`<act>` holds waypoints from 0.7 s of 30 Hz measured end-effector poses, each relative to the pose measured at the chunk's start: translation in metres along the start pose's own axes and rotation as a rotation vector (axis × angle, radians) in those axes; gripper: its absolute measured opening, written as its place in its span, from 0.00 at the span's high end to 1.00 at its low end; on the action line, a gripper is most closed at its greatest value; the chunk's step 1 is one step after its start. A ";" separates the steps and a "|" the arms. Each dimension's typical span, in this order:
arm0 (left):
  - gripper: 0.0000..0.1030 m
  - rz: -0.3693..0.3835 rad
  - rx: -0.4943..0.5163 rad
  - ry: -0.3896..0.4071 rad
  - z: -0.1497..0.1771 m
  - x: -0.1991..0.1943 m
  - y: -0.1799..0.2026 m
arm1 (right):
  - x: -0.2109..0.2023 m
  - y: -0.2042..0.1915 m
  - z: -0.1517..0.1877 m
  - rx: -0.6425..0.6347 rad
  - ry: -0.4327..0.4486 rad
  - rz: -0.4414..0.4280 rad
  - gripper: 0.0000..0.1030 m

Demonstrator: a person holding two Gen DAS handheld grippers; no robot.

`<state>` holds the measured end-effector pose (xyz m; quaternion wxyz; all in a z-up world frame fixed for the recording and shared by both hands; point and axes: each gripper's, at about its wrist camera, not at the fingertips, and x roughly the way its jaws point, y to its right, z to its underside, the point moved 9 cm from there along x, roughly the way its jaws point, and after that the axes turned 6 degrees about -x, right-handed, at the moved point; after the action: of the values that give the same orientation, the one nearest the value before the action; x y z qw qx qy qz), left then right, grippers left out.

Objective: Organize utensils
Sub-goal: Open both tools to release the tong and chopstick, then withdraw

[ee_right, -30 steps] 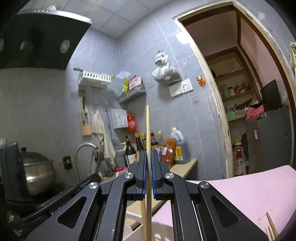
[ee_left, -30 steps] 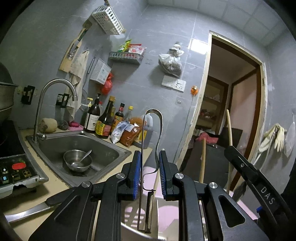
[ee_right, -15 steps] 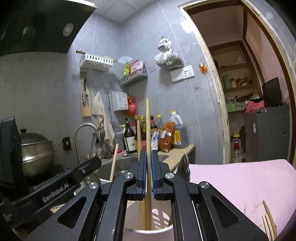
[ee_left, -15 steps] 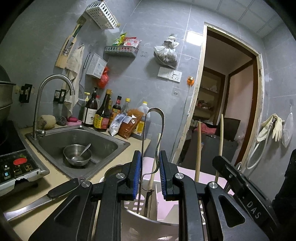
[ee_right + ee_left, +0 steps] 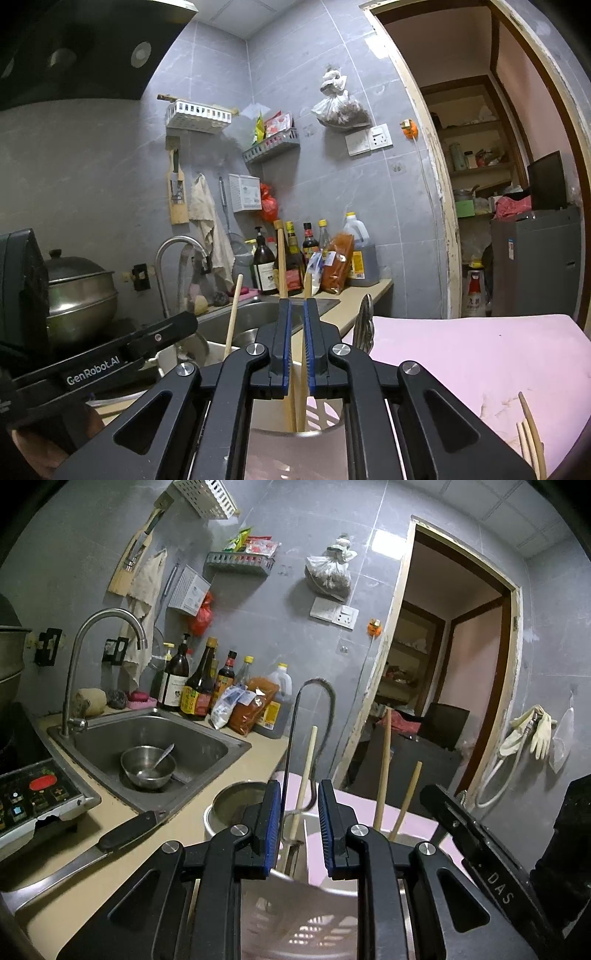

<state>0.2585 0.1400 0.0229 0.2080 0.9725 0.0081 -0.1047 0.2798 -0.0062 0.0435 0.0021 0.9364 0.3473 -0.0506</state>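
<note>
Left gripper (image 5: 300, 821): blue-padded fingers spread, the thin metal peeler with looped wire handle (image 5: 291, 760) upright between them against the left pad; whether it is pinched cannot be told. Right gripper (image 5: 297, 345): fingers have just been opening slightly, two long wooden chopsticks (image 5: 282, 266) standing loose in the gap, lower ends inside the round steel utensil holder (image 5: 317, 430) at 6 o'clock. Beige tabletop (image 5: 173, 829) at 9 o'clock carries a black-handled knife (image 5: 125, 836).
</note>
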 end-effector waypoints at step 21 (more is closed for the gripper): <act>0.51 0.066 0.053 0.006 -0.007 -0.023 0.057 | -0.070 0.050 -0.040 -0.011 0.106 0.125 0.59</act>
<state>0.2406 0.0915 0.0574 0.1856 0.9777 -0.0263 -0.0951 0.2629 -0.0879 0.0884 -0.0078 0.9576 0.2879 0.0012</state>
